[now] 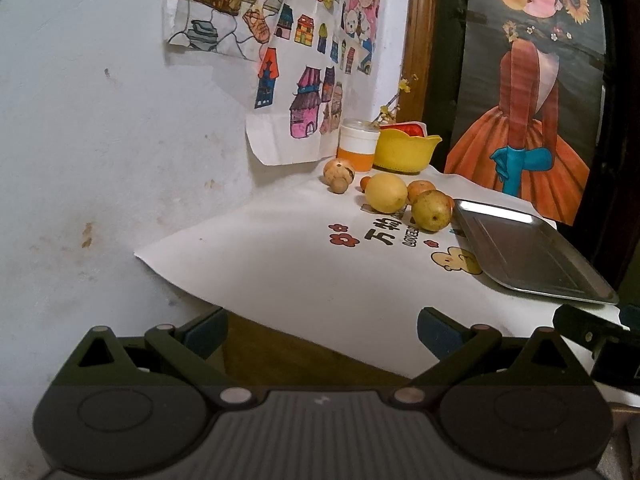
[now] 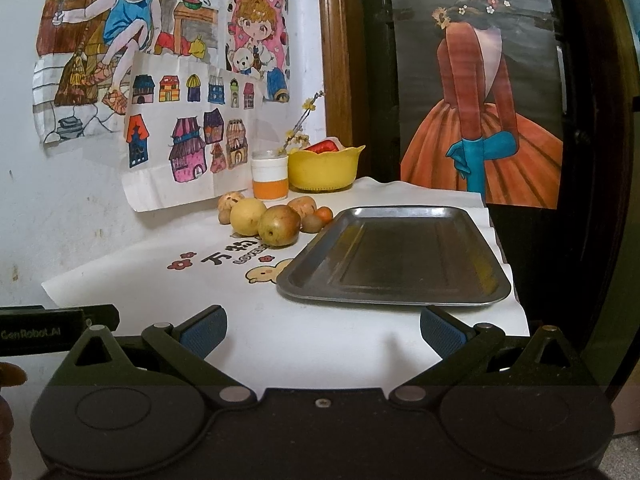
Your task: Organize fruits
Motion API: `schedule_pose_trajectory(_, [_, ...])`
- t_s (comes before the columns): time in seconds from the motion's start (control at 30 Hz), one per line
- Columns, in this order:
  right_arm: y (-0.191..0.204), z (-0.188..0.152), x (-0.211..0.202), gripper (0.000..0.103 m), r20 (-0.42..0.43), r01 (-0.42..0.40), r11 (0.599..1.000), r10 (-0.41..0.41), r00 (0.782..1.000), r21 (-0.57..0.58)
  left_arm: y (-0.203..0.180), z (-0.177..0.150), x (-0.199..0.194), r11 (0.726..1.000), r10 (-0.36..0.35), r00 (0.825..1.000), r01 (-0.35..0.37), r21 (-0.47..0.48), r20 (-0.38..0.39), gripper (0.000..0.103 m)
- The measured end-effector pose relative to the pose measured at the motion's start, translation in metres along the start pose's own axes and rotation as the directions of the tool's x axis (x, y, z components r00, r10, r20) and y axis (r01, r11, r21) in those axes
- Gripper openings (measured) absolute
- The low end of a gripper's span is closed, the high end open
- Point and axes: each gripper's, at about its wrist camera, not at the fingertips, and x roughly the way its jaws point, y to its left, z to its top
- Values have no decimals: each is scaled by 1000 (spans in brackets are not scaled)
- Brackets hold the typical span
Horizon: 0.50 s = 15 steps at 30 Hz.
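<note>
So the biggest thing here is the white paper sheet (image 2: 280, 320) covering the table, printed with little red flowers and a cartoon duck, with kids' drawings (image 2: 184, 136) taped to the wall behind it at about 11 o'clock in the right wrist view. Next down in size is the metal tray (image 2: 394, 258), sitting flat on the paper at roughly 1 o'clock from the right gripper (image 2: 323, 330), nothing in it. Back in the corner at 12 o'clock there's a yellow bowl (image 2: 324, 170) with something red inside, and just beside it on the left an orange-and-white cup (image 2: 270, 178) holding a flowering twig. The fruits are bunched in a pile right off the tray's far-left corner: a yellow pear (image 2: 248, 216), a browner pear (image 2: 279, 225) touching it, a kiwi (image 2: 312, 222), a small orange one (image 2: 323, 213), and a couple more behind that I can't really identify. Both grippers hang back near the table's front edge, well apart from the pile, the right one and the left gripper (image 1: 322, 330) both spread wide with nothing between their fingers.
</note>
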Motion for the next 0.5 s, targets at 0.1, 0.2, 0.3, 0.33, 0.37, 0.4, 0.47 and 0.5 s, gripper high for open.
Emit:
schedule_pose_trajectory(0.1, [0,7,2,103,3,0,1000,0,1000,-26,1,12,4,1000,-8,1000,8,0,-13,103])
schedule_pose_trajectory(0.2, [0,12,2,103,12,-14,999,15,1000,-52,1,27,7,1000,-19,1000,19,23,6,102])
schedule_pose_trajectory(0.3, [0,21,2,103,13,-51,992,53,999,-117,3,46,16,998,-43,999,43,42,7,103])
schedule_pose_trajectory(0.33, [-1,26,5,103,6,-71,987,72,997,-142,4,50,19,998,-54,999,53,42,4,103])
schedule_pose_trajectory(0.37, [-2,31,6,103,-2,-93,982,94,996,-164,4,56,24,997,-68,998,68,41,-2,103])
schedule_pose_trajectory(0.4, [-2,37,9,103,-9,-113,977,113,994,-180,6,62,29,996,-83,996,84,36,-10,103])
schedule_pose_trajectory(0.47, [-5,50,14,103,-23,-148,968,146,989,-203,8,72,39,993,-112,993,112,20,-27,103])
schedule_pose_trajectory(0.5, [-6,56,18,103,-29,-168,963,165,986,-209,8,77,45,992,-126,991,127,12,-37,103])
